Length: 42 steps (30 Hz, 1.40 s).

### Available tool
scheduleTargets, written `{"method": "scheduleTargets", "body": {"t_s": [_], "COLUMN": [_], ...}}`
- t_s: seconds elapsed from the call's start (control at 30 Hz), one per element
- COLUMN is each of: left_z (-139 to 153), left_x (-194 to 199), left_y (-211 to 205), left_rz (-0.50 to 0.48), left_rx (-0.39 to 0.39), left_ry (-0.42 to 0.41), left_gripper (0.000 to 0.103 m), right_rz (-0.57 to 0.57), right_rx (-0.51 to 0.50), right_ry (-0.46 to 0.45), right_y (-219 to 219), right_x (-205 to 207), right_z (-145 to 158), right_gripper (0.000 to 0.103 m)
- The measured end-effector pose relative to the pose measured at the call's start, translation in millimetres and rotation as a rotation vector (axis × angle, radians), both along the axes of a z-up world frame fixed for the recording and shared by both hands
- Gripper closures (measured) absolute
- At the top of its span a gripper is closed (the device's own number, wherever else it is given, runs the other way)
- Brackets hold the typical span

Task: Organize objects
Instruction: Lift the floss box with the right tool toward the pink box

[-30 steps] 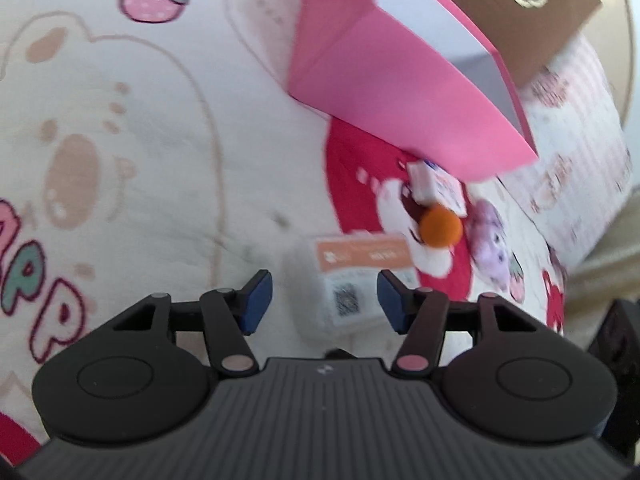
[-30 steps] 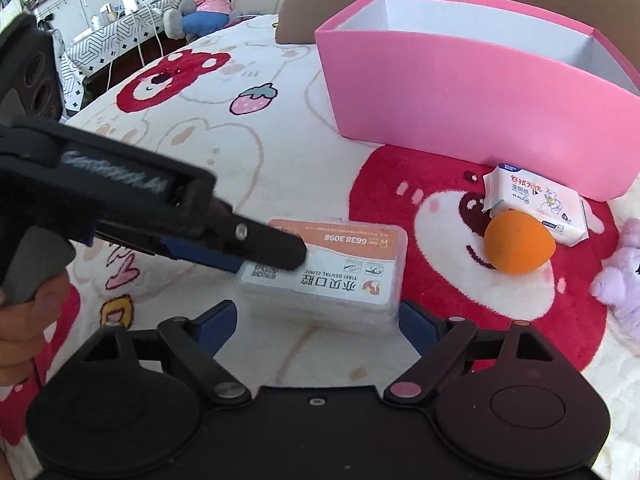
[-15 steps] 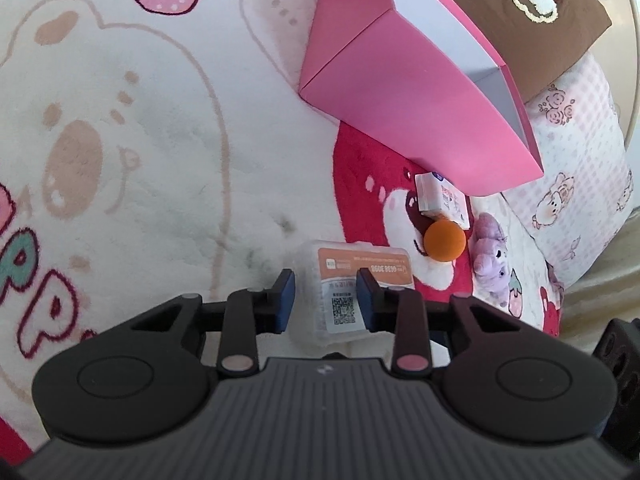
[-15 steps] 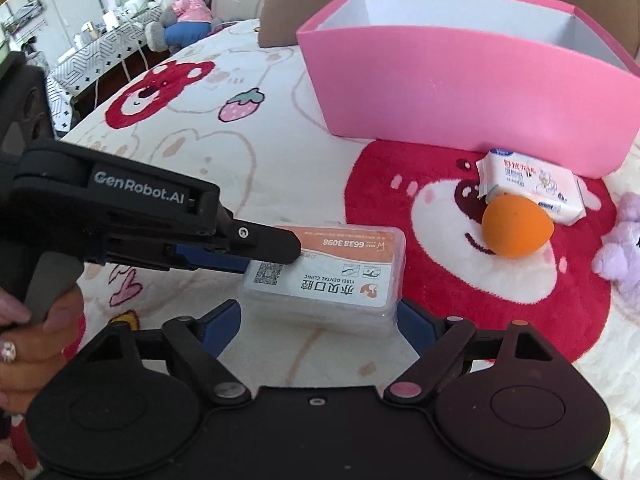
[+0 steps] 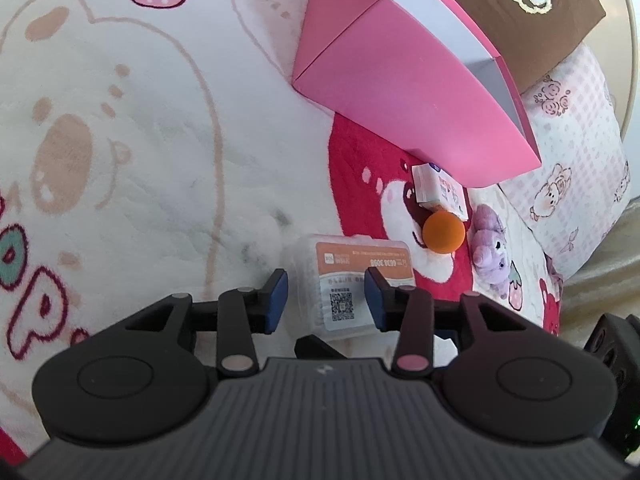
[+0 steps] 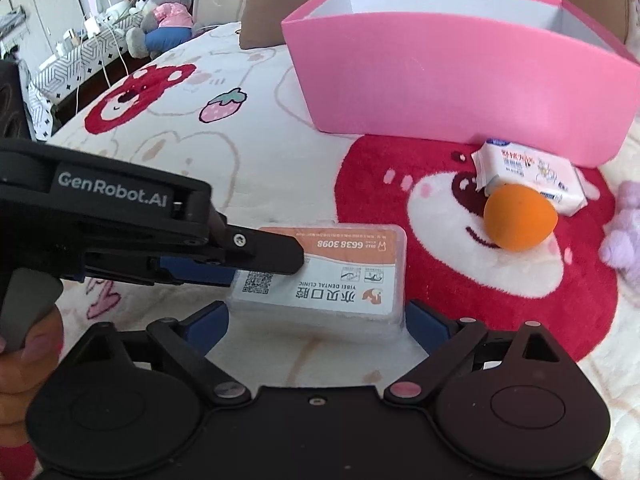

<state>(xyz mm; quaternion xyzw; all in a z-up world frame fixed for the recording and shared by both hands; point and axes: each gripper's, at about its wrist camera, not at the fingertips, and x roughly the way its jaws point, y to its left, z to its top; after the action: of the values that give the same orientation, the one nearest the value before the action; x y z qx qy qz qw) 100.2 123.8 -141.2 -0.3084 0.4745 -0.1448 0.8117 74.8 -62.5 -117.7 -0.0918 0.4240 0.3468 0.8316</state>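
Observation:
A clear plastic box (image 5: 348, 256) with an orange and white label lies flat on the blanket. My left gripper (image 5: 325, 300) reaches over its near end. Its jaws are opening, and the blue pads stand either side of the QR code without pressing. From the right wrist, the left gripper's black finger (image 6: 280, 256) lies across the box (image 6: 340, 280) top. My right gripper (image 6: 318, 320) straddles the box's long side. Its jaws are opening wide, with the pads just off both ends. Behind stands the open pink box (image 6: 460, 92), which is also in the left wrist view (image 5: 400, 112).
An orange ball (image 6: 518, 218), a white tissue packet (image 6: 528, 176) and a purple plush (image 6: 624, 232) lie right of the box, before the pink box. A brown cushion (image 5: 540, 8) sits behind. A hand (image 6: 24, 344) holds the left gripper. The bear-print blanket (image 5: 160, 140) spreads left.
The left jaws narrowed over the box end, then spread apart again. The right jaws widened slightly around the box. The box has not moved.

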Motion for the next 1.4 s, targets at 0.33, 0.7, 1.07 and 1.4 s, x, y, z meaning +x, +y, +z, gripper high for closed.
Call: {"method": "scheduleTargets", "body": {"t_s": [0.33, 0.7, 1.07, 1.4], "left_z": [29.6, 37.8, 76.0, 107.3], "left_x": [-18.8, -13.9, -18.6, -25.8], "left_y": [-35.2, -22.9, -6.7, -8.8], "left_rz": [-0.129, -0.158, -0.139, -0.142], "left_rx": [0.198, 0.055, 0.016, 0.021], "left_ry": [-0.112, -0.049, -0.04, -0.088], "left_gripper": [0.061, 0.061, 0.061, 0.061], "right_rz": [-0.015, 0.023, 0.052, 0.05], "right_rx": [0.066, -0.066, -0.023, 0.028], "right_ry": [0.023, -0.154, -0.174, -0.142], "right_y": [-21.0, -20.8, -22.1, -32.1], "right_x": [-9.7, -37.8, -39.8, -32.3], "right_z": [8.7, 34.2, 78.6, 110.7], "right_gripper": [0.01, 0.01, 0.012, 0.015]}}
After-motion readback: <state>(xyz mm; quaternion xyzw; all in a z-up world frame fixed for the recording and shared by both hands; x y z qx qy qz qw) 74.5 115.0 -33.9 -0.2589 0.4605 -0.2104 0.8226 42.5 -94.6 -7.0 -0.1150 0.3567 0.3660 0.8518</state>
